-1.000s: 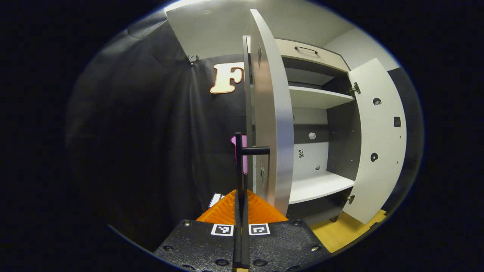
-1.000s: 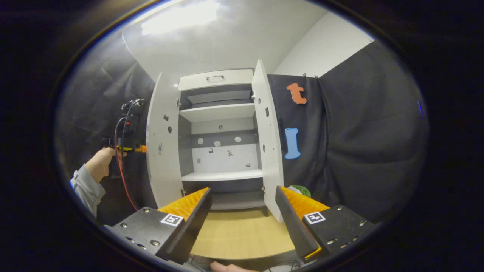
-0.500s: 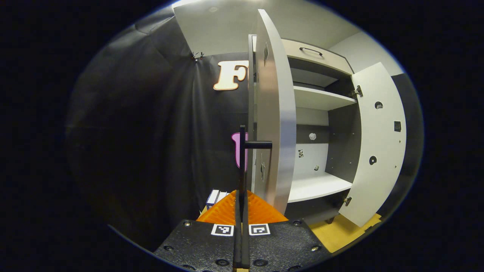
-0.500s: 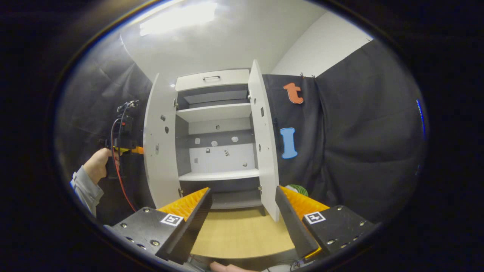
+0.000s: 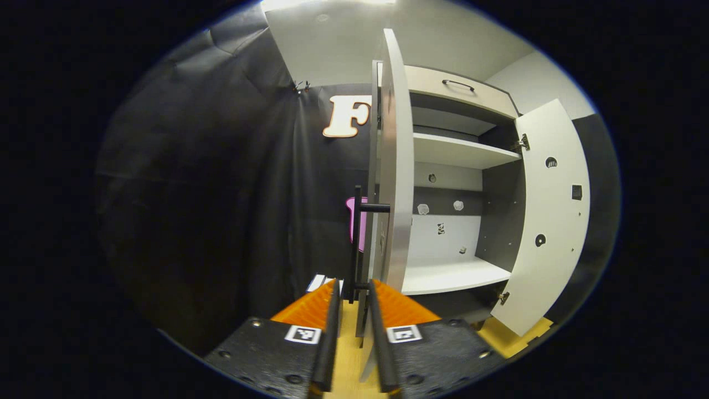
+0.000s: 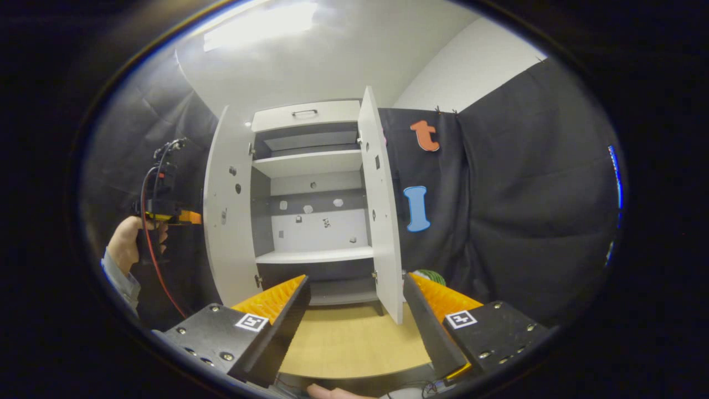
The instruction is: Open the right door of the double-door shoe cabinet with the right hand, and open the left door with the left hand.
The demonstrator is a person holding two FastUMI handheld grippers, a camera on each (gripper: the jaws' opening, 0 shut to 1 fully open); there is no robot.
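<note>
Double-door shoe cabinet of white and grey laminated board (image 6: 310, 221), standing against the booth wall on a pale wooden floor (image 6: 349, 343); both doors stand open, shelves exposed.

Left white panel door (image 5: 396, 166), seen edge-on in the left gripper view, carries a slim black vertical bar handle (image 5: 357, 244) on short posts. The left tongs (image 5: 354, 338) are slightly spread, one orange ribbed finger (image 5: 310, 305) on either side of the bar's lower end; whether either pad touches the bar cannot be told. In the right gripper view a hand (image 6: 124, 244) holds this tool just beside the door's outer face.

Right white panel door (image 6: 379, 205) is swung wide. The right tongs (image 6: 354, 324) are spread wide, pinching nothing, well back from the cabinet.

Handling, as judged: the doors are rigid, flat and fairly light, turning on small metal hinges (image 5: 519, 145), so they should swing freely in an arc and resist only at full travel. The smooth board offers poor purchase; the stiff bar handle is the proper hold, taken across its width.
</note>
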